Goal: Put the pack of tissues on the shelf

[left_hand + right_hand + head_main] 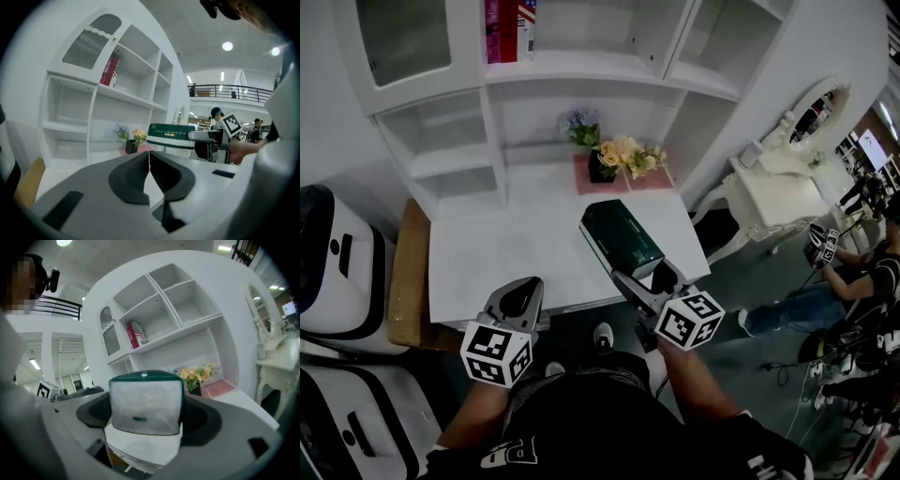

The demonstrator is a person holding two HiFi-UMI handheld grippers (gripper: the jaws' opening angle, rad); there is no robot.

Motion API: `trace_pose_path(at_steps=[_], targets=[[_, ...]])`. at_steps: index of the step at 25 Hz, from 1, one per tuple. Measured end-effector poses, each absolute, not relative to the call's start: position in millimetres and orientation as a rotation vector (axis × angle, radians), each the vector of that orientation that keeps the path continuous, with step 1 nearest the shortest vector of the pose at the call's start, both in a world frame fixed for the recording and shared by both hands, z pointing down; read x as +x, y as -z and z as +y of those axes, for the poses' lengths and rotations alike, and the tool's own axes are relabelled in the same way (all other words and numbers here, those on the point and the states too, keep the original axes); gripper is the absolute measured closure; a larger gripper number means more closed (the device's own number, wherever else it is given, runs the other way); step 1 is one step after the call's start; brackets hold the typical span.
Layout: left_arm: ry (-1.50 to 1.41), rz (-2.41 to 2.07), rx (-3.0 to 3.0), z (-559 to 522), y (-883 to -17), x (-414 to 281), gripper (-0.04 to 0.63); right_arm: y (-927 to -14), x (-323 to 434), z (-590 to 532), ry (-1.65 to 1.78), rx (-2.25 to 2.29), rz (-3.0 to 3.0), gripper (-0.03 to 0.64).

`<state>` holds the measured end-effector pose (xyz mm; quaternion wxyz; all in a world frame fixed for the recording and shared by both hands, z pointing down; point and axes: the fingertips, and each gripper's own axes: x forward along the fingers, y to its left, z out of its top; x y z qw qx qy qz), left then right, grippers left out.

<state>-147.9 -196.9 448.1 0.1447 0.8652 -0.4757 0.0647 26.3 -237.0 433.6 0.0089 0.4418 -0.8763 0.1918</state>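
Observation:
The pack of tissues, dark green with a white band, hangs over the right front part of the white desk, clamped at its near end by my right gripper. In the right gripper view the pack fills the space between the jaws of that gripper, with the shelf unit behind it. My left gripper sits at the desk's front edge, shut and holding nothing; its jaws meet in the left gripper view, which also shows the pack to the right.
A black vase of flowers stands on a pink mat at the desk's back. Red books occupy an upper shelf; the lower cubbies hold nothing. A white dressing table stands to the right, white cases to the left, and people sit far right.

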Motion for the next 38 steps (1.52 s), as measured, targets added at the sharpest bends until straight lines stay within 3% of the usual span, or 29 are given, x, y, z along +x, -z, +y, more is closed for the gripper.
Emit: trace_pose_path(at_steps=[38], targets=[[-0.173,-1.536,2.408,-270,-420,-145,0.580,-273,26,-378,-0.165,1.338,-3.028,0.187]])
